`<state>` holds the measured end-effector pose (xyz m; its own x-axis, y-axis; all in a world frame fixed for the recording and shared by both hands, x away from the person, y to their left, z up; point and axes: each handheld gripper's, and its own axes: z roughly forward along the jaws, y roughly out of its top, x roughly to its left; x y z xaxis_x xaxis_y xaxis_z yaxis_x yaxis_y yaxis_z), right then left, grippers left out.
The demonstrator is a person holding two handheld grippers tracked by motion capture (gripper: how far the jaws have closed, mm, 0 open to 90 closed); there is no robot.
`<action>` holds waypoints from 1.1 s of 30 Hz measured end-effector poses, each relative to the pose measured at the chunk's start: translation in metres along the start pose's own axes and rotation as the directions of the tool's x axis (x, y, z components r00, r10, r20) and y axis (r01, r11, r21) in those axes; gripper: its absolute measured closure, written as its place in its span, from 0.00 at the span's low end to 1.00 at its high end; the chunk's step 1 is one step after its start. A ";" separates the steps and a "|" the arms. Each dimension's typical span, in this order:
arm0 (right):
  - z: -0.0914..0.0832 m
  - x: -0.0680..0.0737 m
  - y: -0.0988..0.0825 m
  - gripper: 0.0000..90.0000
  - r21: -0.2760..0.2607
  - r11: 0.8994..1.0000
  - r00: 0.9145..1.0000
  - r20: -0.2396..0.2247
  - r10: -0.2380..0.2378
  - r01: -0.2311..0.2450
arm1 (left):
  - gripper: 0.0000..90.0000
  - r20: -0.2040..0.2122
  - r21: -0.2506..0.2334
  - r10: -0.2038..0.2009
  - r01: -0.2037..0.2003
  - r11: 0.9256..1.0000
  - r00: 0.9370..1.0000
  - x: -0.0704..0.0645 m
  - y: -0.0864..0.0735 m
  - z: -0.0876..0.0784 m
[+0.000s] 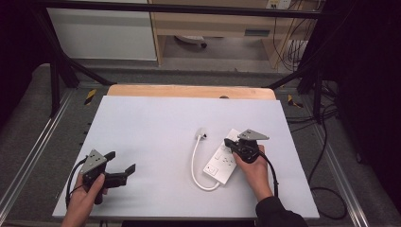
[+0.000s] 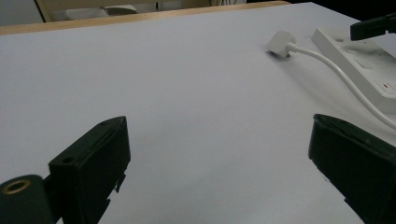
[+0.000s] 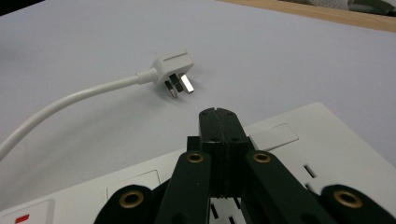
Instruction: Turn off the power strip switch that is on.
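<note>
A white power strip lies on the pale mat right of centre, its switches and sockets facing up. Its white cable loops round to a white three-pin plug lying on its side, also in the left gripper view. My right gripper hovers over the strip's far end, jaws pressed together with nothing between them. My left gripper rests near the mat's front left, jaws wide apart and empty, pointing toward the strip.
The pale mat covers a wooden table whose far edge shows bare. Black frame legs and loose cables stand off the right side. A cabinet and shelf sit beyond the table.
</note>
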<state>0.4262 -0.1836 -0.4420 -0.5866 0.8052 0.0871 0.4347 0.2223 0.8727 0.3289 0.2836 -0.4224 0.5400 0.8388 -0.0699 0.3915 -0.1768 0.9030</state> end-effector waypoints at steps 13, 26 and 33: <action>-0.004 -0.001 0.002 1.00 -0.023 1.000 1.000 -0.009 0.010 -0.010 | 0.06 0.002 -0.005 -0.002 0.002 1.000 1.000 -0.001 0.001 0.000; -0.005 0.002 0.005 1.00 -0.043 0.999 1.000 -0.015 0.023 -0.023 | 0.06 0.001 -0.010 0.000 0.000 1.000 1.000 -0.001 0.000 -0.003; -0.008 0.002 0.006 0.97 -0.060 0.998 0.999 -0.019 0.027 -0.028 | 0.06 0.004 -0.008 -0.001 0.001 1.000 1.000 -0.001 0.000 -0.002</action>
<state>0.4218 -0.1848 -0.4323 -0.5873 0.8005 0.1198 0.4090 0.1658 0.8973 0.3266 0.2837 -0.4211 0.5425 0.8369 -0.0729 0.3861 -0.1713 0.9064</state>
